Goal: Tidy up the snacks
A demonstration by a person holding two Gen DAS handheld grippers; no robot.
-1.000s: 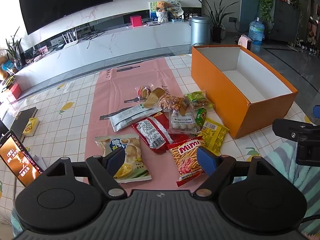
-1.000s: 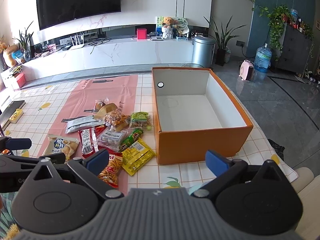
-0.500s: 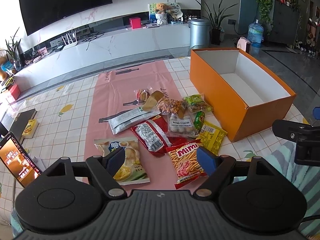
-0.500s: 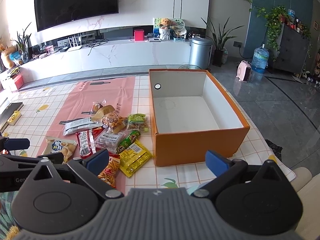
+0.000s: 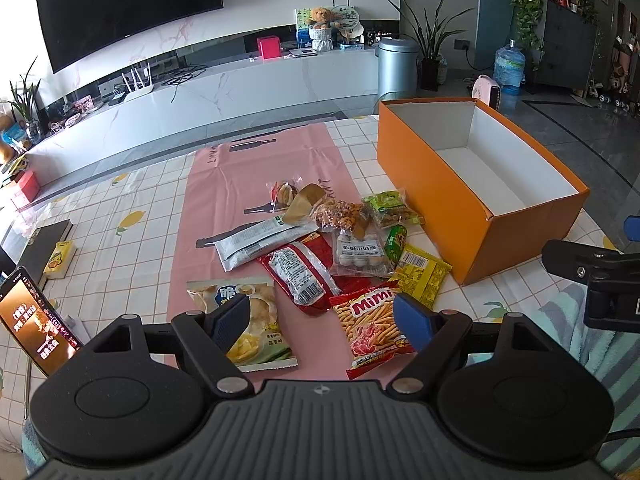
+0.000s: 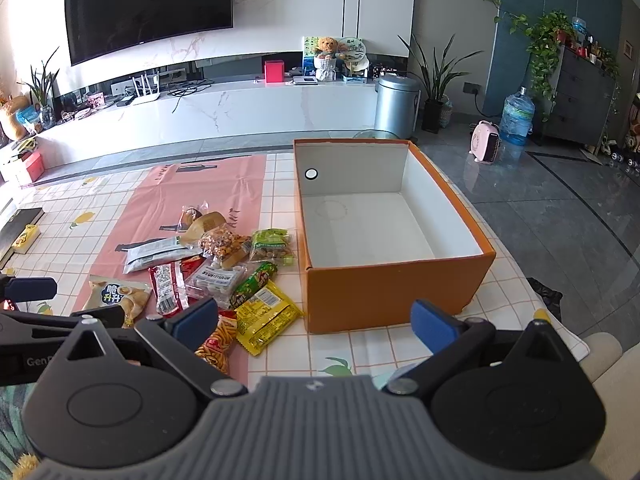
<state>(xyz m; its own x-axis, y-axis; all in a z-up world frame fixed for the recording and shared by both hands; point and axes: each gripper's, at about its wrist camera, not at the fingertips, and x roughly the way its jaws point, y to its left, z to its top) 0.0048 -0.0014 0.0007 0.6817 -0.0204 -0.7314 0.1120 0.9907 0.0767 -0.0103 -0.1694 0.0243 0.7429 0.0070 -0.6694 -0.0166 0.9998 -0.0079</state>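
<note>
Snack packets lie heaped on a pink mat just left of an open orange box, both grippers held apart above the table's near edge.

The heap runs from a chip bag and a red Mimi packet nearest the tools, past a dark red packet and a yellow packet, to a white pouch and green packets farther back; the yellow packet lies just beside the box's near corner. The box shows a bare white interior. The left gripper hovers over the heap's near end, jaws wide, one blue pad over the chip bag and the other over the Mimi packet, gripping nothing. The right gripper points toward the box's front wall, jaws spread wide and empty, its left pad over the Mimi packet. A phone with a lit screen stands at the far left.
</note>
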